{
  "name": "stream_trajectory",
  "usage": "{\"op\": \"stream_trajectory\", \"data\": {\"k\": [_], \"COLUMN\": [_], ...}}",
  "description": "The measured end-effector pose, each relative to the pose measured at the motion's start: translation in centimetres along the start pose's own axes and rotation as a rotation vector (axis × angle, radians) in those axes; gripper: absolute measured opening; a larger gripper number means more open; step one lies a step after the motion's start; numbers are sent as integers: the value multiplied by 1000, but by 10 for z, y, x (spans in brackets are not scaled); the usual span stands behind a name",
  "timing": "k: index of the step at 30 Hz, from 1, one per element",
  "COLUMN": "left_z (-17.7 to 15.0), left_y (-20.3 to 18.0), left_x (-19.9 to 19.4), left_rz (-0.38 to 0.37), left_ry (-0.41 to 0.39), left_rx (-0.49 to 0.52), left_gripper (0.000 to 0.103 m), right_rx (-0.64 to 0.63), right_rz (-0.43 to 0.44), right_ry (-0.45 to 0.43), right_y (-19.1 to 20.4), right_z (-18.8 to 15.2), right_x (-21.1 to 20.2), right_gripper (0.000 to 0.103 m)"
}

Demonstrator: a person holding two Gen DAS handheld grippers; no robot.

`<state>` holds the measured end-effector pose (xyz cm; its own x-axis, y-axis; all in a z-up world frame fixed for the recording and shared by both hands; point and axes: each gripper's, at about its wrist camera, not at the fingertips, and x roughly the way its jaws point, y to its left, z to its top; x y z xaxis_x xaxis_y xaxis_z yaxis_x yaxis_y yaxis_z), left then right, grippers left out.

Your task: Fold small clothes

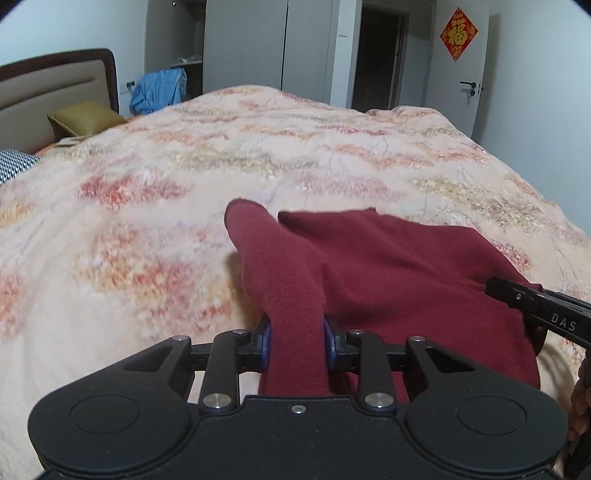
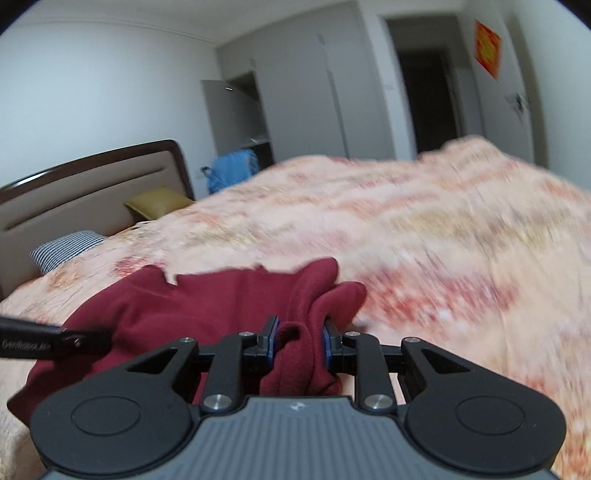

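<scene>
Left gripper (image 1: 297, 345): clamped on a thick fold of the garment, blue pads pressing the knit from both sides, low centre of the left view
Right gripper (image 2: 300, 345): pinching a bunched edge of the same garment, cloth filling the gap between its pads, low centre of the right view
Garment (image 1: 369, 258): dark red knit, lying on the bed at lower centre and lower right of the left view; a tube-like part runs from the left gripper up to a rounded end at mid frame, the wider body spreads to the right
Garment, right view (image 2: 207, 299): spread across lower left and centre, far edge ragged against the quilt, a rumpled lump just right of the pads
Other tool in shot: the right gripper's black finger comes in at the right edge of the left view (image 1: 535, 302), touching the cloth; the left one shows at the left edge of the right view (image 2: 55, 341)
Quilt (image 1: 258, 155): peach with red and yellow blotches, covers the whole bed, blurred in the right view
Headboard (image 1: 55, 81): beige padded, dark frame, upper left
Pillow (image 1: 86, 118): yellow-green, below the headboard
Blue cloth (image 1: 159, 90): heaped behind the bed, near the wardrobe
Wardrobe (image 1: 266, 44): grey doors, top centre
Red sign (image 1: 458, 34): on the white door, upper right
</scene>
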<state>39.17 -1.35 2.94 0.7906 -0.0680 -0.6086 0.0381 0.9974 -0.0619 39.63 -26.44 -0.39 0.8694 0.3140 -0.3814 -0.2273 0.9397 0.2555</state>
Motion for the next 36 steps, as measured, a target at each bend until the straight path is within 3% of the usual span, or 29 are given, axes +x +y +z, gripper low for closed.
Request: {"op": "stream_trajectory", "data": {"k": [9,11,16,19,27,29,36], "left_z": [2,3,5,6,14,14,-6], "left_y": [-1,-1,-6,-11,-14,-16,-23], "left_x": [3,3,1,-7,-64,-83,-148], "left_rz": [6,6,25,32,101,109,163], "left_ry": [16,25,45,34,-75,-114,-230], "left_rx": [-6,-10,1,6,-5,-5,-9], "left_gripper": [36,40,66,79,102,102,102], "right_rx": [20,15,-13,-42,-53,-42,-72], "right_rz": [-19,-28,-33,-36,-43,-13,23], "right_ry": [17,17,-4,-30,-120,-145,-222], "right_y": [-7,-6,0,5,12,12,24], "right_z": [-11,-10,-4,1,20,24,29], "right_x": [0,-1,-13,-22,-63,-78,-139], "right_gripper": [34,40,46,59,92,99,103]}}
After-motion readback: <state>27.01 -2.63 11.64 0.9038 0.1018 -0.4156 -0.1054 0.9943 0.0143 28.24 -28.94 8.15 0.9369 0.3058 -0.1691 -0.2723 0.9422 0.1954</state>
